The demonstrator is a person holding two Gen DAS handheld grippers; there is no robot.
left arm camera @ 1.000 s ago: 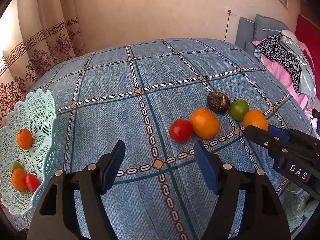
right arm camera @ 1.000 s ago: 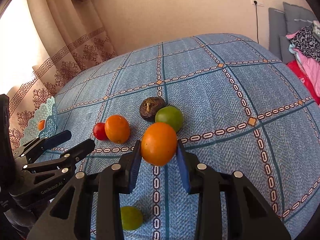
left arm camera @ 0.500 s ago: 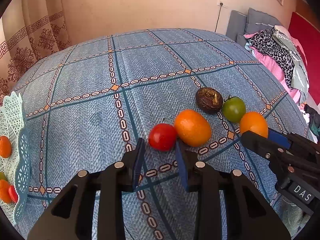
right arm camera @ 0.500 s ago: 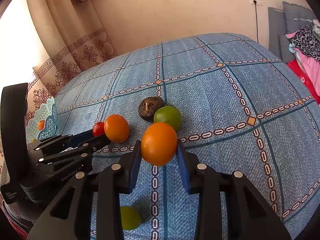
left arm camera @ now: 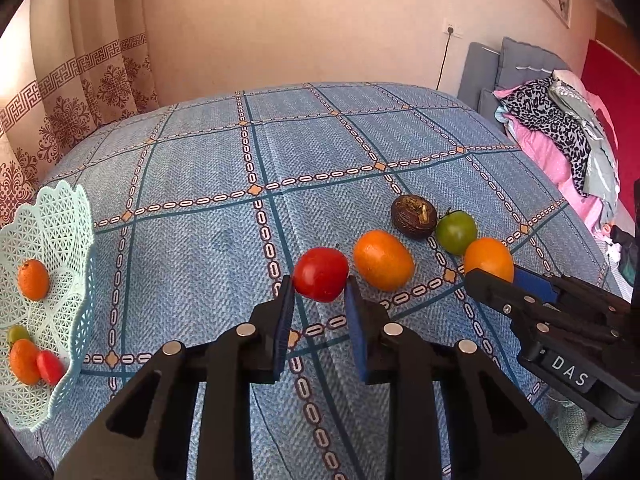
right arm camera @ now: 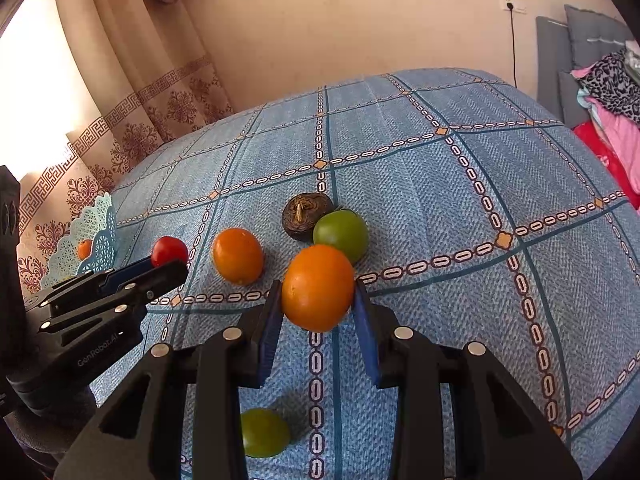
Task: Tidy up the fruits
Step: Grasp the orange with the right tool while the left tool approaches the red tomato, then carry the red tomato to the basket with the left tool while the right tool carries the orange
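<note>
Now my left gripper [left arm camera: 318,300], open a second ago, has closed on the round red tomato [left arm camera: 320,274] well right of the pale lattice plastic basket [left arm camera: 60,216], while my right gripper [right arm camera: 316,312] keeps clamping the round orange fruit [right arm camera: 318,286], so both can go basketward.

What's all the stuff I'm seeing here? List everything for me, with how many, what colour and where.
Basket: one, pale green lattice, table's left edge; holds two orange, one red, one green small fruit.
Red tomato: one, between the left claw's pads.
Oranges: two; one in the right claw, one on the cloth.
Green fruit: two; one beside the brown fruit, one near the right claw.
Tablecloth: blue, patterned.
Curtain: beige, left.
Clothes: pile, right.
Left claw, right claw: black, blue pads.
</note>
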